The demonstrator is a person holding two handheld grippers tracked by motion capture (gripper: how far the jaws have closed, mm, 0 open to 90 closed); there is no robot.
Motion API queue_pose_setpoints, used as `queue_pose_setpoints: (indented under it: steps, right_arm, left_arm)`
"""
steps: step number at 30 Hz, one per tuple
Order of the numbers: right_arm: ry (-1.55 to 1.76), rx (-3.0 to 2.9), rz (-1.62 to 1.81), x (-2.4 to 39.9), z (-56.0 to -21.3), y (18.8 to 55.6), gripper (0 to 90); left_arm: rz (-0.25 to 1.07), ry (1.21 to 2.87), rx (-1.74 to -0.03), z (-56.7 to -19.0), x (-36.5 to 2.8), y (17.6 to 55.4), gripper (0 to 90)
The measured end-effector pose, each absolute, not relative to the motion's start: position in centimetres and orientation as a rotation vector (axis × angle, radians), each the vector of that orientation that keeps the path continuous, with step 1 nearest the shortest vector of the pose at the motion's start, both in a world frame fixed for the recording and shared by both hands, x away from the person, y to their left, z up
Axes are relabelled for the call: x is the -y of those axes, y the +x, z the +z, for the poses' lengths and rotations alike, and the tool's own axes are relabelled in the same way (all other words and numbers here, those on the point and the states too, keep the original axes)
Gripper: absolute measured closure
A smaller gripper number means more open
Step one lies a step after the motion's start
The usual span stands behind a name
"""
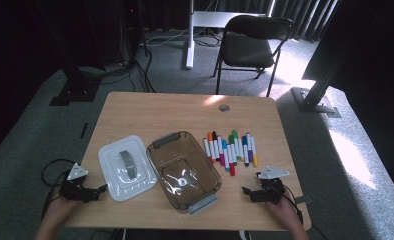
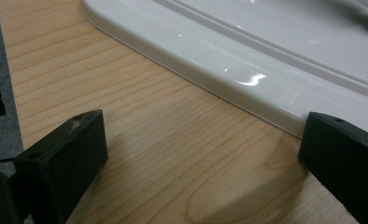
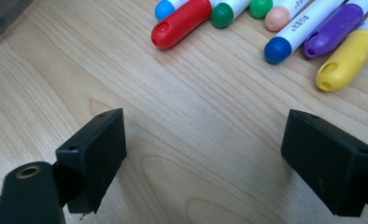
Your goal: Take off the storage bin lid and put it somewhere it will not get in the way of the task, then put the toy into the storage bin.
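Observation:
A clear brown plastic box [image 1: 184, 169] with grey handles sits empty at the table's middle front. Its white lid [image 1: 125, 168] with a grey handle lies flat to the left. Several coloured markers [image 1: 230, 148] lie side by side right of the box. My left gripper [image 1: 101, 189] rests open at the front left, its jaws just short of the lid's edge [image 2: 229, 79]. My right gripper [image 1: 247, 191] rests open at the front right, below the markers. In the right gripper view the red [image 3: 182, 22], blue [image 3: 285, 43] and yellow [image 3: 348, 59] marker caps lie ahead of the jaws.
The wooden table [image 1: 155, 112] has a grey cable grommet [image 1: 224, 107] near its far edge. A black folding chair [image 1: 250, 45] and a white desk leg [image 1: 189, 35] stand beyond the table on the grey carpet. A black frame post [image 1: 325, 65] rises at the right.

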State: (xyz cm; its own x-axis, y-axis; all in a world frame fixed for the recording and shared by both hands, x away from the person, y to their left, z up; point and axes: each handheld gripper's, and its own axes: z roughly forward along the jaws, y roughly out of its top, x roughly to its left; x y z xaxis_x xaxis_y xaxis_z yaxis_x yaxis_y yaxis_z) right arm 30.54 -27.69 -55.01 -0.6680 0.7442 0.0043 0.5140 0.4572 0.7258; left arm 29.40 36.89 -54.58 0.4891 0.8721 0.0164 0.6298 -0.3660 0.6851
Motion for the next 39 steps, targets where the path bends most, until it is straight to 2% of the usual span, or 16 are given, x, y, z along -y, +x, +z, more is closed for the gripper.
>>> queue_pose_setpoints:
  steps: [21, 35, 36, 37, 39]
  right_arm:
    - [1.133, -2.370, 1.086, 28.8, -54.6, 29.8, 12.4]
    - [1.303, -2.103, 0.969, 30.3, -51.1, 31.6, 11.9]
    - [1.309, -2.084, 0.972, 30.3, -50.9, 31.8, 13.8]
    - [1.330, -2.084, 0.987, 30.4, -50.8, 32.1, 21.5]
    - [1.368, -2.088, 0.976, 30.4, -50.6, 32.9, 23.1]
  left_arm:
    - [0.524, 2.094, -1.274, -54.6, -36.5, 29.2, 1.6]
    - [0.511, 2.113, -1.239, -54.6, -36.5, 29.3, 1.7]
    - [0.510, 2.114, -1.237, -54.6, -36.5, 29.3, 1.6]
    - [0.508, 2.110, -1.237, -54.6, -36.5, 29.3, 1.7]
    - [0.509, 2.112, -1.235, -54.6, -36.5, 29.2, 1.7]
